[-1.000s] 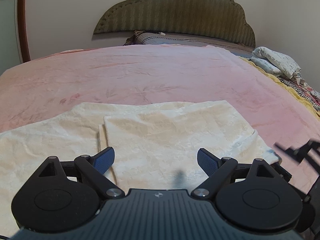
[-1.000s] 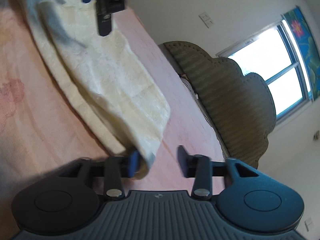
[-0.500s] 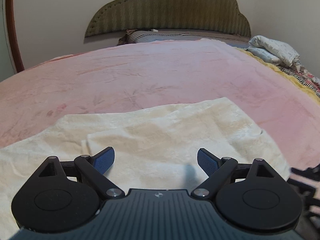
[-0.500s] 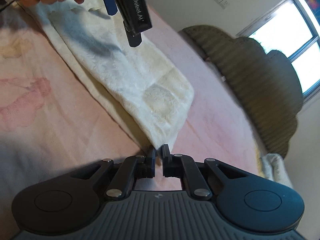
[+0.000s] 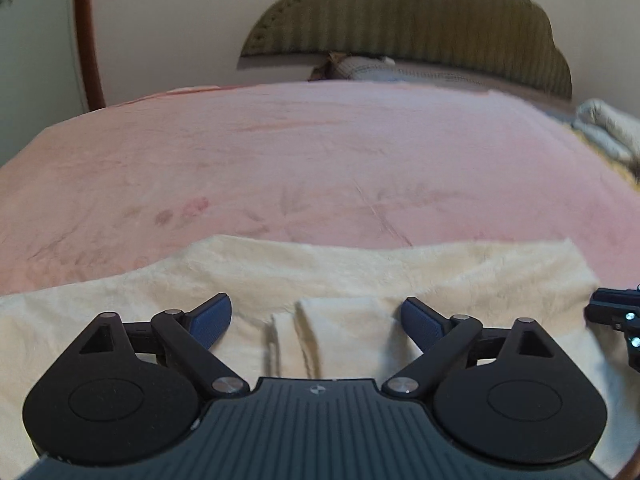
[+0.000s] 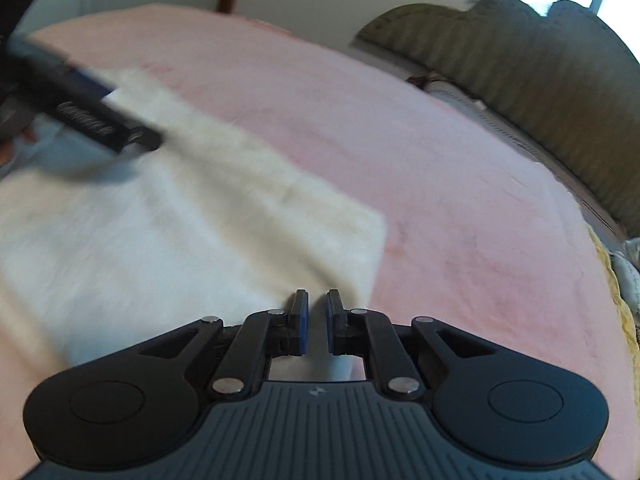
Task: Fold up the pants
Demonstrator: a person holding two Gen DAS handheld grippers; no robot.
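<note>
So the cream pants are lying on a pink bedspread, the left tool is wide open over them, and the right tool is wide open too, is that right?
Not quite. The right tool is shut, pinching an edge of the cream pants, as the right wrist view shows. The pants do lie on the pink bedspread, and the left tool is wide open over them.

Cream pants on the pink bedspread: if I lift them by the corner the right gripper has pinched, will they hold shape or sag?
Likely sag: the pants lie limp in soft folds. The plush-looking fabric probably drags on the bedspread rather than sliding. The right gripper holds only an edge, so the rest should trail.
</note>
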